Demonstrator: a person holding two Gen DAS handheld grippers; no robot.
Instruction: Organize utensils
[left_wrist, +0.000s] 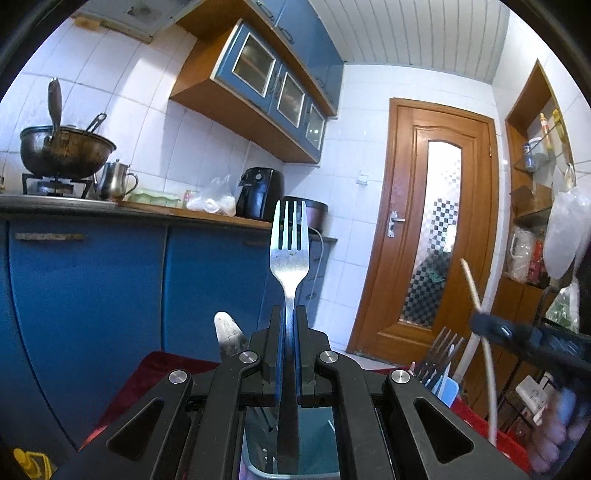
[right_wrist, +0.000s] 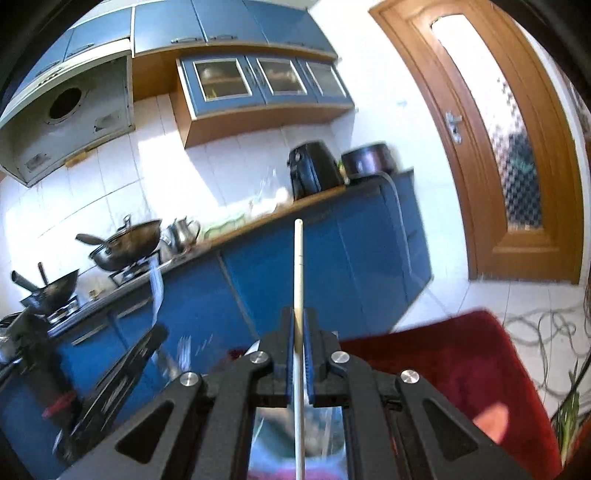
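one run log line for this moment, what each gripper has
left gripper: shut on fork, tines up | right gripper: shut on chopstick | more forks in holder at right

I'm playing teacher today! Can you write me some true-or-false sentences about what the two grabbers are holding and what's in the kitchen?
1. The left gripper holds a fork. True.
2. The fork's prongs point down. False: they point up.
3. The right gripper holds a spoon. False: it is shut on a thin pale stick.
4. The wooden door is shut. True.
5. The lower cabinets are green. False: they are blue.
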